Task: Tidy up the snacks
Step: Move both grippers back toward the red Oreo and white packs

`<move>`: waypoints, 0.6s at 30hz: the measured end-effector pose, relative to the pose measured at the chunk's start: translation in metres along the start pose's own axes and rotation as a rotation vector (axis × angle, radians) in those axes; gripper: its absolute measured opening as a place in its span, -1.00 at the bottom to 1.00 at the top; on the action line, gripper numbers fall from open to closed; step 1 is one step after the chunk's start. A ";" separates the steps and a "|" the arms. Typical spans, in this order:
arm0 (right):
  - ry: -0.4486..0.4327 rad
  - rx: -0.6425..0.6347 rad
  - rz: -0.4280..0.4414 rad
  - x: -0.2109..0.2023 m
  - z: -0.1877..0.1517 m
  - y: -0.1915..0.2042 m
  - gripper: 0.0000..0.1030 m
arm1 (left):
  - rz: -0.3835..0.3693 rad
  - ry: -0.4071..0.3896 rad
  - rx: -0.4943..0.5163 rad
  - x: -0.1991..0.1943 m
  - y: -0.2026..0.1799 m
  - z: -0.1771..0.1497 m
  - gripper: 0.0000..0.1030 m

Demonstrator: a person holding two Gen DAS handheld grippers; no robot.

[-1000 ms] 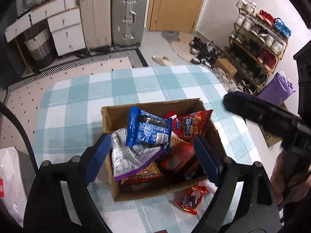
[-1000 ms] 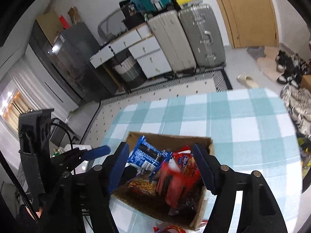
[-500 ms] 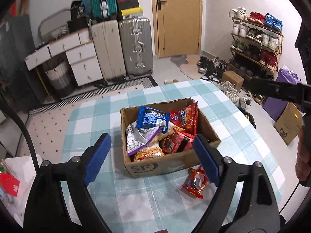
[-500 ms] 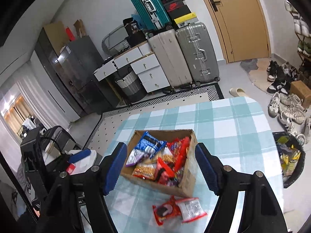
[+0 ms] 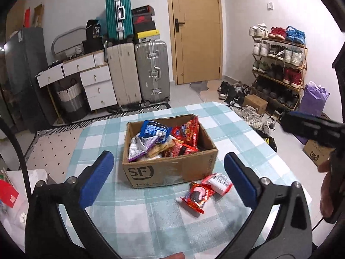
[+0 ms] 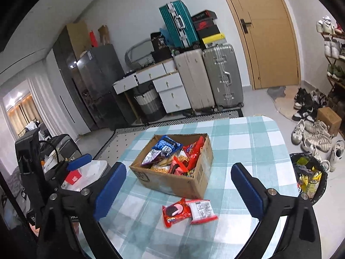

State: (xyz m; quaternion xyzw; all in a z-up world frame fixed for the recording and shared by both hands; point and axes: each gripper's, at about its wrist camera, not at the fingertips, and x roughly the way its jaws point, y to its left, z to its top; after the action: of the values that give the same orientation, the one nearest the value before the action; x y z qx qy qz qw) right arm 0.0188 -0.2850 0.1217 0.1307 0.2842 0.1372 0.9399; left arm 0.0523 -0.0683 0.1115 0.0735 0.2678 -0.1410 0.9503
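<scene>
A cardboard box (image 5: 172,170) full of snack packets stands on the checked table (image 5: 151,215); it also shows in the right wrist view (image 6: 194,183). A blue packet (image 5: 154,130) lies on top of the pile, red ones beside it. Two red packets (image 5: 204,191) lie on the cloth in front of the box, also seen in the right wrist view (image 6: 187,212). My left gripper (image 5: 168,177) is open and empty, held back and above the table. My right gripper (image 6: 179,188) is open and empty, likewise back from the box.
Suitcases (image 5: 138,71) and a white drawer unit (image 5: 92,82) stand behind the table. A shoe rack (image 5: 278,64) and loose shoes fill the right side. A bin (image 6: 310,177) stands by the table's right edge. A white surface with a red item (image 6: 73,178) lies left.
Both grippers have pulled up and back from over the box, so the whole box and table now show. Both have stayed open and empty.
</scene>
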 end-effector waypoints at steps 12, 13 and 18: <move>0.095 -0.004 -0.023 0.034 -0.079 -0.007 0.99 | -0.015 0.028 -0.123 0.026 0.011 -0.066 0.98; 0.103 0.013 -0.018 0.039 -0.082 -0.011 0.99 | -0.019 0.038 -0.131 0.033 0.014 -0.074 0.98; 0.210 0.081 -0.016 0.076 -0.100 -0.038 0.99 | -0.101 0.104 -0.142 0.070 0.017 -0.108 0.97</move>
State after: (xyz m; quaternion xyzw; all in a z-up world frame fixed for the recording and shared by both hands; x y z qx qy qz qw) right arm 0.0298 -0.2782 -0.0092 0.1512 0.3875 0.1307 0.8999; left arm 0.0620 -0.0454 -0.0156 -0.0005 0.3294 -0.1654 0.9296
